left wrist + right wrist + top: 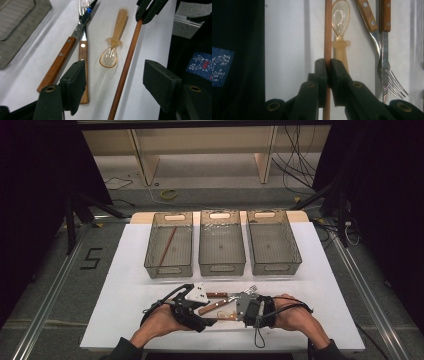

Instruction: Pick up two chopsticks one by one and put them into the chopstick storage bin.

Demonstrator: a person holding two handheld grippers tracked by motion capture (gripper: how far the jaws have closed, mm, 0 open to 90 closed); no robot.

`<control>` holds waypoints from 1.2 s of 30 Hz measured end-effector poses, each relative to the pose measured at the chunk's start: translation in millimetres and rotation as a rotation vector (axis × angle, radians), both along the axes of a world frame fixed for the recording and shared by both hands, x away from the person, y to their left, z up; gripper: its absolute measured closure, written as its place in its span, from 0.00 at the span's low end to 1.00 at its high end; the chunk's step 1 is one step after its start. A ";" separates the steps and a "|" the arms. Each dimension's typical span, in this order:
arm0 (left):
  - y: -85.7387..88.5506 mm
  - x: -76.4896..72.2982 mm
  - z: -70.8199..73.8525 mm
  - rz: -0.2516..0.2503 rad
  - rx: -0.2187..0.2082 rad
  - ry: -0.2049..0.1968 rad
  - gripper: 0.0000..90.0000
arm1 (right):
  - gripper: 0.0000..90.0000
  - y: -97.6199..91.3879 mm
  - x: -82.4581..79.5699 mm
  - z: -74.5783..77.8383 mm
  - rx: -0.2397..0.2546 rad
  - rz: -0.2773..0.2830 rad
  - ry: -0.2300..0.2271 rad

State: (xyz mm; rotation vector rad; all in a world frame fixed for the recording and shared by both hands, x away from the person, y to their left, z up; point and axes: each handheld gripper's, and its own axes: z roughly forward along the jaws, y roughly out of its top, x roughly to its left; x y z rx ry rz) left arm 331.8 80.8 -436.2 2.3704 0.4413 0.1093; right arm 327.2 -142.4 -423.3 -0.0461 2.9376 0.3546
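A brown chopstick [327,30] runs along the white table top [125,285], and my right gripper [327,65] is shut on it near one end. My left gripper [115,68] is open, its jaws either side of the same chopstick [126,65] farther along, not touching it. The right gripper [147,11] shows at the far end of the stick. Beside the stick lie a translucent amber spoon [112,50], then a fork [83,5] and a knife [77,28] with wooden handles, crossed. In the high view both grippers, left [210,317] and right [239,312], meet at the front centre.
Three grey bins stand in a row at the back: left [150,262], middle [222,266], right [296,260]. The left bin holds another chopstick [168,245]. The table's front edge is just behind my hands.
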 end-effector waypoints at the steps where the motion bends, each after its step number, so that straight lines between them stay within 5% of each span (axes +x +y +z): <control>1: -1.2 -0.3 -0.5 -0.004 0.009 -0.002 0.40 | 0.94 0.4 -0.4 0.3 -0.003 -0.004 0.002; 21: -16.3 -1.9 -8.9 -0.076 0.149 0.019 0.56 | 0.94 5.6 -3.8 3.4 -0.004 0.017 -0.012; 36: -22.1 -4.2 -9.6 -0.122 0.184 0.025 0.77 | 0.94 7.5 -6.9 4.0 0.000 0.040 -0.019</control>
